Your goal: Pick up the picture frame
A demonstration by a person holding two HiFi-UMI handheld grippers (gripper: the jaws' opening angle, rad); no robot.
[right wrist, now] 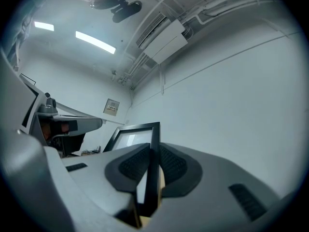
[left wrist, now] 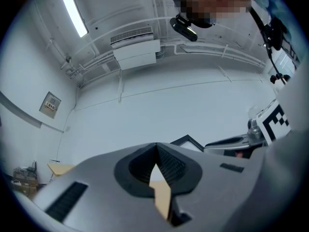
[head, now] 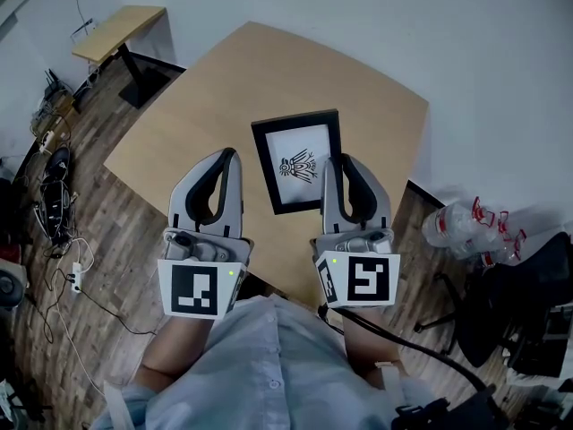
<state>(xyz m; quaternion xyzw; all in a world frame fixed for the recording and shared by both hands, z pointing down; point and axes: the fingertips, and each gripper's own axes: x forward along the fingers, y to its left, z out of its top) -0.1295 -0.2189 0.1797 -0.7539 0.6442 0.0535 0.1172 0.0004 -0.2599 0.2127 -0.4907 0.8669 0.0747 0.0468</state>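
- Pale wood tabletop (head: 179,106) fills the middle of the head view, with plank floor (head: 107,240) round it (cables and a power strip lie there, well clear of your work).
- Your task's thing, the picture frame (head: 296,161), is a black-bordered frame with a small bird drawing. It sits over the near half of the tabletop, between your two tools.
- Your right tool (head: 342,161) has the frame: in the right gripper view its two pads press on either face of the frame's right border, with that black edge running up between them. The jaws are partly closed, as far as the border's thickness lets them.
- Your left tool (head: 231,153) holds nothing. In the left gripper view its jaw tips meet and only bare tabletop shows through the gap below them. It hangs just beside the frame's left edge and I see no contact.
- Done, as I judge it: the grasp is made, and the frame looks raised. In both gripper views its upper part stands against the white wall, not against wood. The head view shows no clear gap beneath it, so I can't say its near edge is free of the tabletop.
- Left to do, at most: make sure the whole frame is clear and hold it steady. A one-sided grip on a thin border may let it swing.
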